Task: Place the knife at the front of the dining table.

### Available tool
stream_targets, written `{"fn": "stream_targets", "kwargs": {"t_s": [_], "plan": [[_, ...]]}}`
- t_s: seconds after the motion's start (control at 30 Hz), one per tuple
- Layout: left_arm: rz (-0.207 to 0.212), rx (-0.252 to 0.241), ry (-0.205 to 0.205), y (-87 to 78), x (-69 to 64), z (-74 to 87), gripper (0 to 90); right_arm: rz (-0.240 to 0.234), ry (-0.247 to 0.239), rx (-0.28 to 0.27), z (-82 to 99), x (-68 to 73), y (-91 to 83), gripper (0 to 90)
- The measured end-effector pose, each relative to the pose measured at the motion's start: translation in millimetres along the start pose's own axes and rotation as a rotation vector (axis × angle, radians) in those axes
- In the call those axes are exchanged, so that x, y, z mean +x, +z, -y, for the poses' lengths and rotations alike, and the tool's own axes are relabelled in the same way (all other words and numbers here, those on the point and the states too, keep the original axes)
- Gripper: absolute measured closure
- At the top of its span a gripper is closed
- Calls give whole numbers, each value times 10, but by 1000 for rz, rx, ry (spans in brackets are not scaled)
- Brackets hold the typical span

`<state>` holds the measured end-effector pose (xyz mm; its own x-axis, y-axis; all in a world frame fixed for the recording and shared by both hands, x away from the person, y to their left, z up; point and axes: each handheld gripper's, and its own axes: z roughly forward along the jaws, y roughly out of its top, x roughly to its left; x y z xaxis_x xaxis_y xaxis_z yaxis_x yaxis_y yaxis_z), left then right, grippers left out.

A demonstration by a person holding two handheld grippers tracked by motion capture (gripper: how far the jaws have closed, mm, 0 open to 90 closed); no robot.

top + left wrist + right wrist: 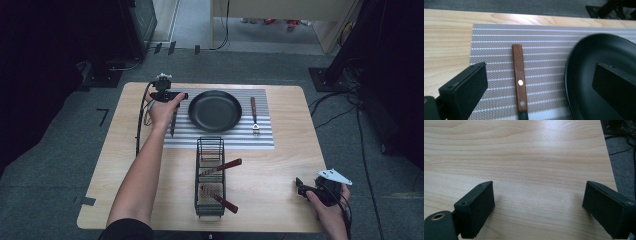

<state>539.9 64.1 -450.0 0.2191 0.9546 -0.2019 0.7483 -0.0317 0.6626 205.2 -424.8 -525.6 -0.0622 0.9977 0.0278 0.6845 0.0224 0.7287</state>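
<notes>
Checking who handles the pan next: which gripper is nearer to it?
Left. The left gripper is just beside the pan, jaws open over a knife; the right gripper sits at the table's near right corner.

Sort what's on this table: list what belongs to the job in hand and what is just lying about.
In the job: left tongs, open over the wooden-handled utensil; striped mat it lies on; black pan beside it.
Lying about for now: wire basket with two utensils; tool right of the pan; right tongs, open over the table.

Wood handle (519, 75), matt black pan (586, 82)
</notes>
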Motion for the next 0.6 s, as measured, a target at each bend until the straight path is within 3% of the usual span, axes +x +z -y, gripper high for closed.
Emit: {"fn": "stream_targets", "kwargs": {"t_s": [0.2,0.4,0.6], "plan": [[9,-49,-16,-175,21,149,1,0,0,0,0,0,0,98],[-1,-68,40,-385,10,323,1,0,0,0,0,0,0,98],[14,-103,56,-603,16,434,1,0,0,0,0,1,0,99]]}}
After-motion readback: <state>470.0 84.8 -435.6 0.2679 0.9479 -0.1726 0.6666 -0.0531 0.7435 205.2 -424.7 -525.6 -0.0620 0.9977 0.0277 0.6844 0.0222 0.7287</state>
